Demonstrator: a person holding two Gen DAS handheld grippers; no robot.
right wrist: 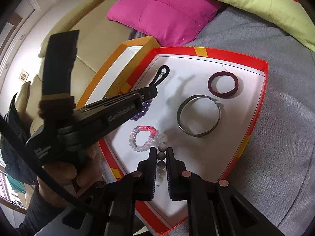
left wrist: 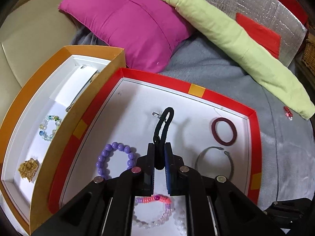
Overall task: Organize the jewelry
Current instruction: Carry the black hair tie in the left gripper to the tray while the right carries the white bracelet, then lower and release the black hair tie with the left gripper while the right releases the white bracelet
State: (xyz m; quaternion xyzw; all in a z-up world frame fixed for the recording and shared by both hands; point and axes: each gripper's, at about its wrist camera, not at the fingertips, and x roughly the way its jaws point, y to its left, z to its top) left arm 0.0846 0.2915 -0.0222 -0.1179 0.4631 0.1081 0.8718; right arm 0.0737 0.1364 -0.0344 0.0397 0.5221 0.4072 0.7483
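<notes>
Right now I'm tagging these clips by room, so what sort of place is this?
Most likely a living room at home: a beige sofa behind, a magenta cushion, and a grey blanket under the red tray.

You are working in a home living room. A cream leather sofa (right wrist: pixel 59 45) stands along the far side, below a white wall carrying a small framed picture (right wrist: pixel 23 75). A magenta cushion (left wrist: pixel 128 23) and a pale green cushion (left wrist: pixel 236 39) rest at the far edge of a grey fleece blanket (left wrist: pixel 216 63). A window (right wrist: pixel 7 186) shows at the lower left of the right wrist view. A silver quilted panel (left wrist: pixel 256 4) stands behind the green cushion.
</notes>
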